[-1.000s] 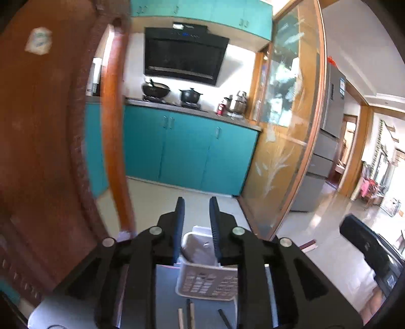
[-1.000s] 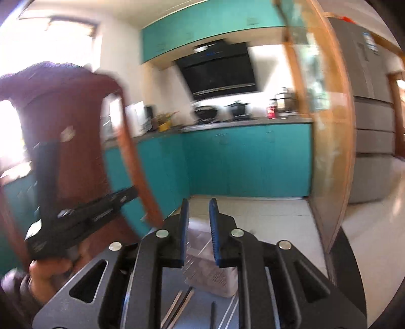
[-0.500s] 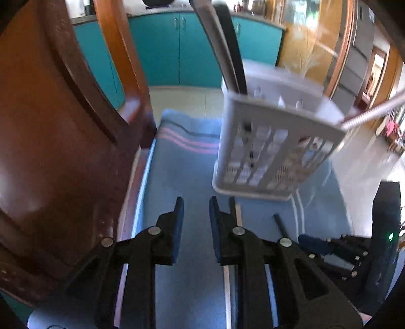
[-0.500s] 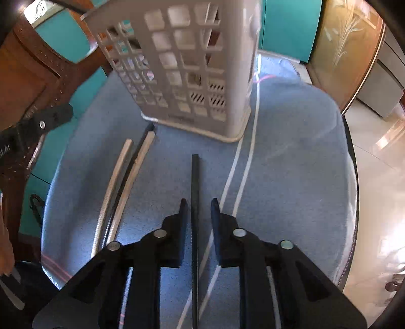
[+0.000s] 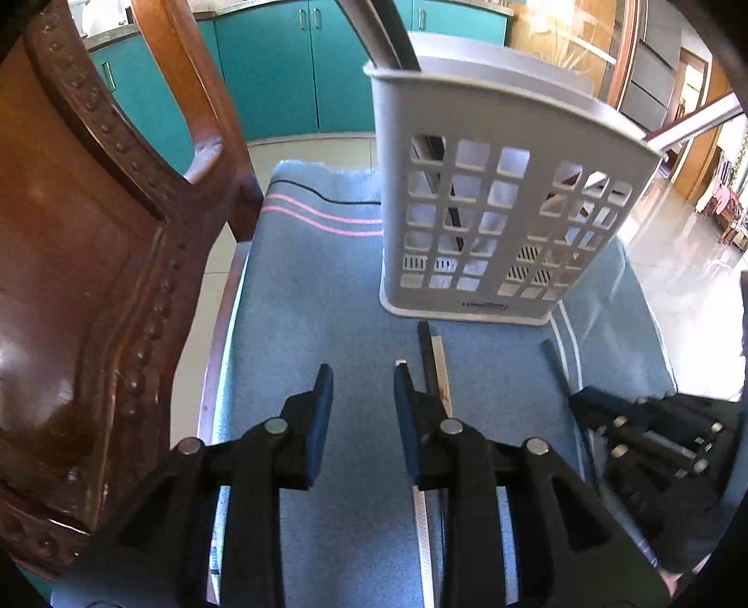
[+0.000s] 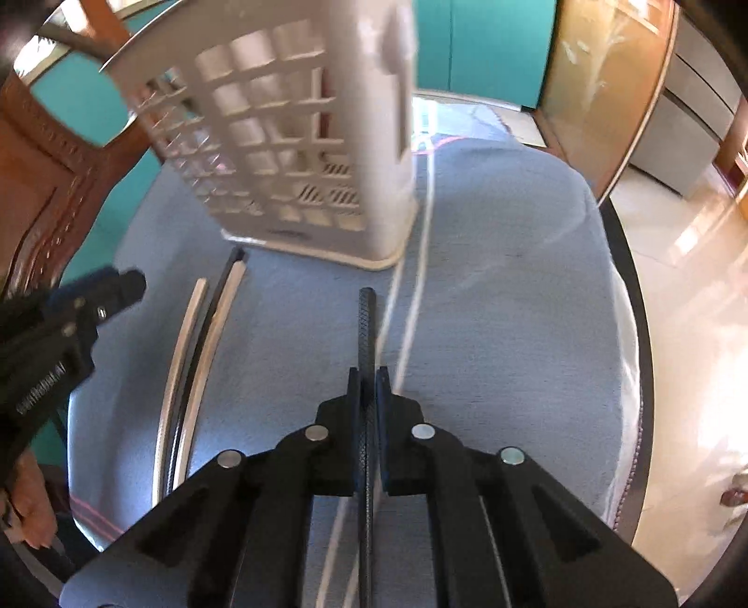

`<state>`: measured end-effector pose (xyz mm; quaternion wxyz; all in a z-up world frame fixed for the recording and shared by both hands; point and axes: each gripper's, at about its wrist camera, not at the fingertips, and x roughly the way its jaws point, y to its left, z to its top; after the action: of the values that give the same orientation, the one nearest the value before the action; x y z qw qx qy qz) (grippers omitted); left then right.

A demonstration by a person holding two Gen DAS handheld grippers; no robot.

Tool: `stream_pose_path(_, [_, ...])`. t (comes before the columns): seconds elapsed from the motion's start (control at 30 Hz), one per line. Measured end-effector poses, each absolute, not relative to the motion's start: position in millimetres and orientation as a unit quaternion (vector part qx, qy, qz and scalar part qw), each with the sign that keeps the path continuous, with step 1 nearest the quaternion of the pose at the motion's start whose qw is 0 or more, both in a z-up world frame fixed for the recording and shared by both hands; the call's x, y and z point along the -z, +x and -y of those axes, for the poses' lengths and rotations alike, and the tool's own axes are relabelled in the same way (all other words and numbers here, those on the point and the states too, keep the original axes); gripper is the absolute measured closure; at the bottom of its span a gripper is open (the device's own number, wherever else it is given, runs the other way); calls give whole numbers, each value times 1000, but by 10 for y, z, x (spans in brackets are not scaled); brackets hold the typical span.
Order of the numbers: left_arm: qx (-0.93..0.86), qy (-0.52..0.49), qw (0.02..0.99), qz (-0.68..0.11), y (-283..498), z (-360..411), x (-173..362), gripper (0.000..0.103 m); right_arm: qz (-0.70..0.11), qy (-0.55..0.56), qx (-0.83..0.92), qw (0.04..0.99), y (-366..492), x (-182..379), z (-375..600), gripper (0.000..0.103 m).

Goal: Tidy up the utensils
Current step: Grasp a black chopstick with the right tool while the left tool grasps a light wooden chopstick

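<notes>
A grey slotted utensil holder (image 5: 505,210) stands on the blue cloth (image 5: 327,304), with utensil handles (image 5: 388,32) sticking out of it; it also shows in the right wrist view (image 6: 299,154). My right gripper (image 6: 368,374) is shut on a black textured chopstick (image 6: 365,322) lying on the cloth. My left gripper (image 5: 362,374) is open and empty, just left of three loose chopsticks (image 5: 432,365), two silver and one black, seen too in the right wrist view (image 6: 205,322). The right gripper appears at the right of the left wrist view (image 5: 645,430).
A carved wooden chair (image 5: 93,234) stands close on the left of the cloth-covered table. The table's round dark edge (image 6: 631,290) runs along the right. Teal cabinets (image 5: 280,61) and tiled floor lie beyond.
Both grippers came down from facing the kitchen to the table. The right gripper has closed on the black chopstick. The left gripper has opened wider beside the loose chopsticks.
</notes>
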<state>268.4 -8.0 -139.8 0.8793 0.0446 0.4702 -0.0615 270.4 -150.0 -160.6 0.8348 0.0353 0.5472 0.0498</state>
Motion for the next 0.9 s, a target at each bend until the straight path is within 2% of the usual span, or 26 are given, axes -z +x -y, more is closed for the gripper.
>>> stream_pose_path(0.23, [60, 55, 874, -479, 2727, 130, 1497, 71, -541, 24, -47, 839, 2690, 1536, 1482, 89])
stream_pose_path(0.43, [58, 68, 867, -489, 2750, 191, 1662, 70, -544, 14, -46, 838, 2663, 1538, 1355, 85])
stream_pose_path(0.57, [56, 73, 862, -499, 2790, 205, 1799, 70, -548, 9, -42, 836, 2700, 1639, 1435, 79])
stream_pose_path(0.9, [63, 44, 857, -509, 2915, 108, 1902, 70, -551, 2, -37, 834, 2656, 1752, 1449, 78])
